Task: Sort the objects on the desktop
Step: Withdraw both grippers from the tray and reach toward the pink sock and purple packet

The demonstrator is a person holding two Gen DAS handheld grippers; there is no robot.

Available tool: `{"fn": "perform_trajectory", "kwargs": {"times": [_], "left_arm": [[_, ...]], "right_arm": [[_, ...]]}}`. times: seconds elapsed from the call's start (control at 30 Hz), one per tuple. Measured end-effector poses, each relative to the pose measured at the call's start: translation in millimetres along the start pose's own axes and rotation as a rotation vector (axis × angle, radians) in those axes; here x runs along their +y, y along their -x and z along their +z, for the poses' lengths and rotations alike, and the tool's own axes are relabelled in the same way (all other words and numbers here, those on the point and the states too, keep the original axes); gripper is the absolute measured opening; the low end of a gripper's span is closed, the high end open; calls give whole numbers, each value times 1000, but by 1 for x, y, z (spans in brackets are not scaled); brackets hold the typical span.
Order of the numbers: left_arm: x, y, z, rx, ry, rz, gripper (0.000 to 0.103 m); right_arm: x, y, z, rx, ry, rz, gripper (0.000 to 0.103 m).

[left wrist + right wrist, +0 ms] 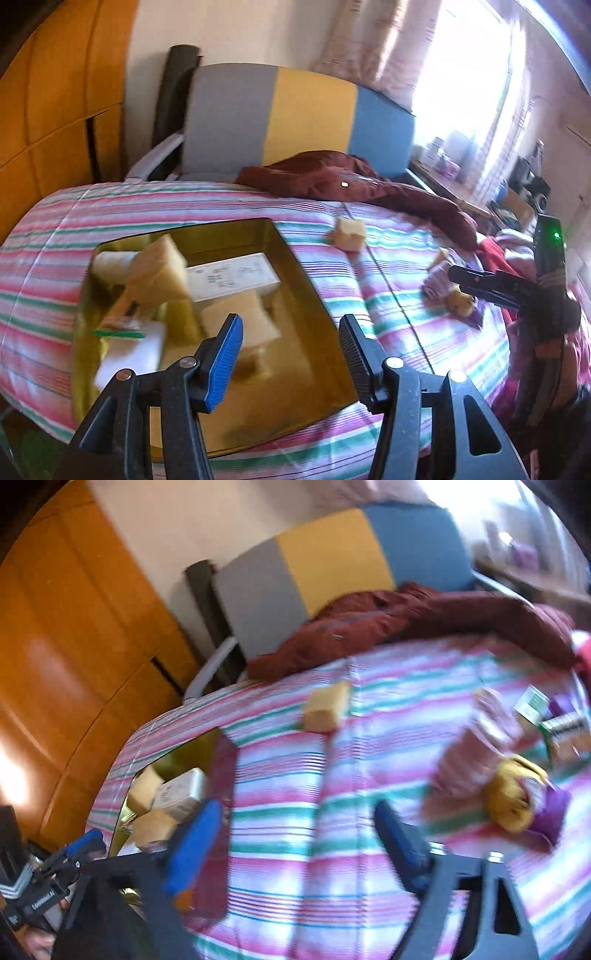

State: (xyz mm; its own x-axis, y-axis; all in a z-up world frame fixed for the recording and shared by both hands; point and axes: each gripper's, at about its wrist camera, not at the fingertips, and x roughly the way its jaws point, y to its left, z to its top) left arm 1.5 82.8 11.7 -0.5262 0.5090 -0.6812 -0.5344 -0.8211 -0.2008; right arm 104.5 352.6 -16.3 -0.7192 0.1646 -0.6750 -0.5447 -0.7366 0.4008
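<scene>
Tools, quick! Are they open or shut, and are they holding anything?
Left tool: open, holding nothing, above the gold box.
Right tool: open, holding nothing, above the striped blanket.

Your left wrist view is bright with daylight pouring from the window [476,70] at upper right, which blows out to pure white and washes the curtain [373,40] beside it pale. The striped bedspread [332,236] is evenly lit and fairly sharp in the middle, though the yellow block [159,273] in the gold tray [295,266] is smeared by motion. Your right wrist view is blurred nearly all over: stripes run together and the yellow bundle [513,794] is soft. A glare patch sits on the orange wardrobe [74,627]. Both pictures bow strongly at the edges, with dark corners.
</scene>
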Motion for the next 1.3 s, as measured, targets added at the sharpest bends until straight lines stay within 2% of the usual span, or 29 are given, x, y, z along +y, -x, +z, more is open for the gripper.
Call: {"fn": "perform_trajectory", "kwargs": {"times": [0.13, 0.23, 0.3, 0.4, 0.47, 0.53, 0.73, 0.9, 1.1, 1.17, 1.2, 1.23, 1.3], "left_arm": [[-16, -4, 0, 13, -36, -34, 55], [-26, -7, -1, 27, -57, -55, 55], [-32, -10, -2, 36, -65, -65, 55], [-39, -15, -2, 50, -75, -82, 55], [-44, -18, -2, 59, -84, -94, 55], [-49, -20, -1, 64, -97, -97, 55], [-61, -29, -1, 92, -119, -113, 55], [-68, -40, -3, 123, -132, -121, 55], [-80, -51, -4, 155, -159, -140, 55], [-85, -54, -3, 162, -168, -149, 55], [-88, -56, -3, 167, -176, -151, 55], [-90, -58, -3, 170, -182, -153, 55], [-96, -62, -2, 177, -192, -162, 55]], "right_arm": [[-43, 21, 5, 10, -36, -94, 70], [-77, 39, 9, 27, -38, -211, 70], [-95, 45, 13, 77, -6, -271, 70], [-110, 44, 18, 177, 111, -335, 70], [-119, 39, 21, 255, 183, -342, 73], [-126, 33, 22, 305, 248, -353, 83], [-143, -4, 14, 464, 402, -424, 85], [-160, -22, 13, 506, 424, -449, 86], [-174, -34, 16, 515, 409, -430, 86], [-178, -38, 14, 528, 422, -423, 83], [-179, -39, 13, 535, 427, -419, 79], [-179, -39, 12, 540, 427, -402, 71], [-179, -36, 12, 538, 426, -365, 67]]}}
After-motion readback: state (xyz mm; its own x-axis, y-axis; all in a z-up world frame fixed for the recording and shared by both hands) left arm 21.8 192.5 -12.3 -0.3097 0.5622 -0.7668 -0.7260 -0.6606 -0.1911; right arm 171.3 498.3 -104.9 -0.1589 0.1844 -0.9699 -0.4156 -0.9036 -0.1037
